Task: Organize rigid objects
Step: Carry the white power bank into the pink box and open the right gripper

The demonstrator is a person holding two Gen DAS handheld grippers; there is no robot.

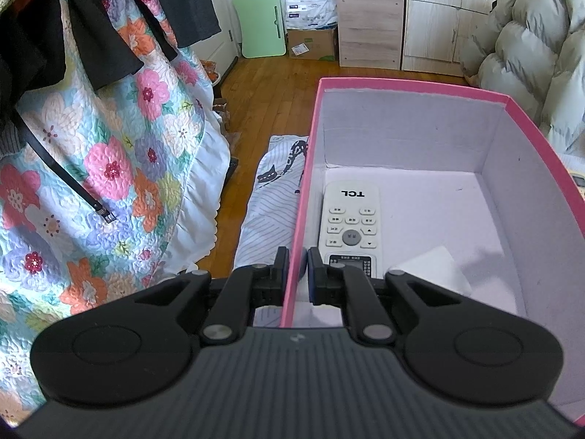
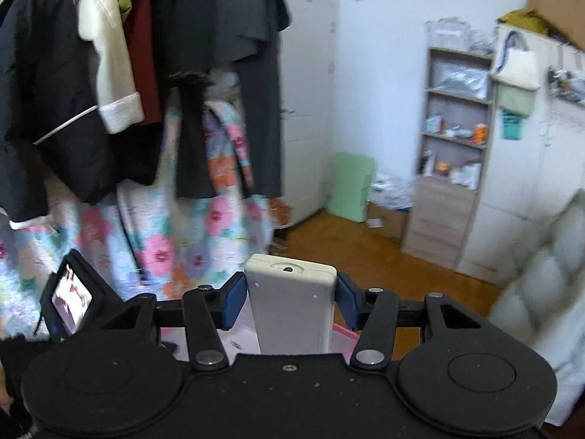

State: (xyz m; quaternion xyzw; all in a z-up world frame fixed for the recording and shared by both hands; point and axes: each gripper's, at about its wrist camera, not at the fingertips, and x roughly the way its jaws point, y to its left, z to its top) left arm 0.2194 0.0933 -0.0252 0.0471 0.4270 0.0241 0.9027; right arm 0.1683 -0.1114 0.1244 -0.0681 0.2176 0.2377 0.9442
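Our left gripper (image 1: 298,274) pinches the pink box (image 1: 526,135) by its near-left wall; a TCL remote (image 1: 349,226) lies inside. Our right gripper (image 2: 290,300) clamps a second remote (image 2: 292,311), lifted, floral quilt (image 2: 161,252) beyond.

matt cardboard box (image 1: 402,84), plastic remote (image 1: 349,219)

- "TCL", black print, upside down in the left wrist view, on the white remote (image 1: 349,219) lying in the pink box (image 1: 305,183), at the remote's far end.
- remote's button labels and lower panel: characters too small to read.
- printed bags beyond the box: text unreadable.
- right wrist view: no readable text.
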